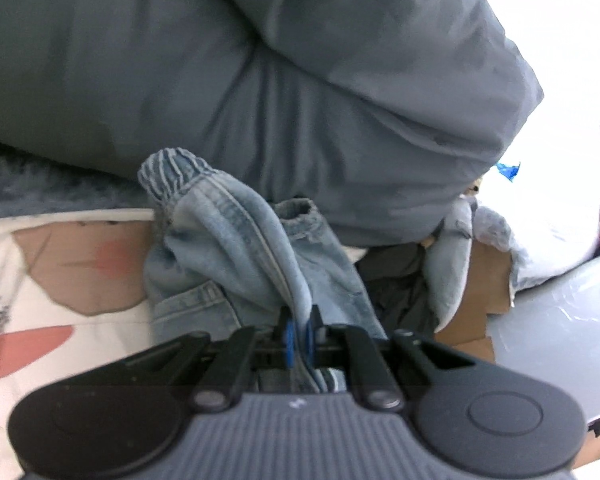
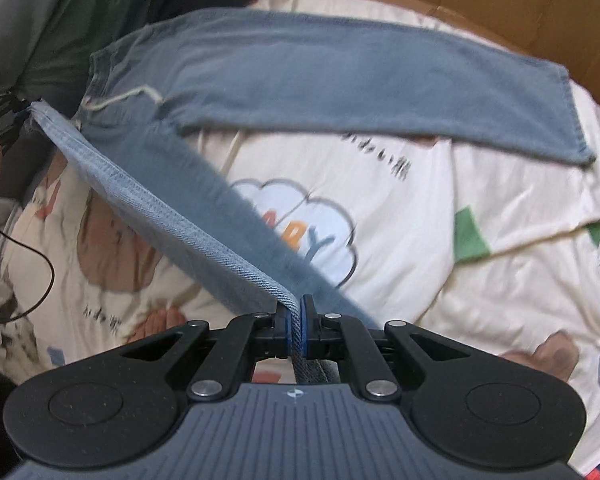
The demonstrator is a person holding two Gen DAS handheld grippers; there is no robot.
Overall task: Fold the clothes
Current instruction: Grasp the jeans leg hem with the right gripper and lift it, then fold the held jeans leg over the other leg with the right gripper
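left gripper point(image 1: 299, 334) clamped on jeans point(image 2: 340, 80) waistband | right gripper point(image 2: 295, 334) clamped on hem | jeans on printed sheet point(image 2: 440, 240)

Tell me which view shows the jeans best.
Right wrist view: the jeans show one leg lying flat on the printed bedsheet and the other stretched between both grippers. The left wrist view shows only bunched denim at its fingers.

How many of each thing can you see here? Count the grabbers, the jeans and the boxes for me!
Grippers: 2 (left gripper, right gripper)
Jeans: 1
Printed bedsheet: 1
Cardboard box: 1
Grey puffy jacket: 1
Total: 6
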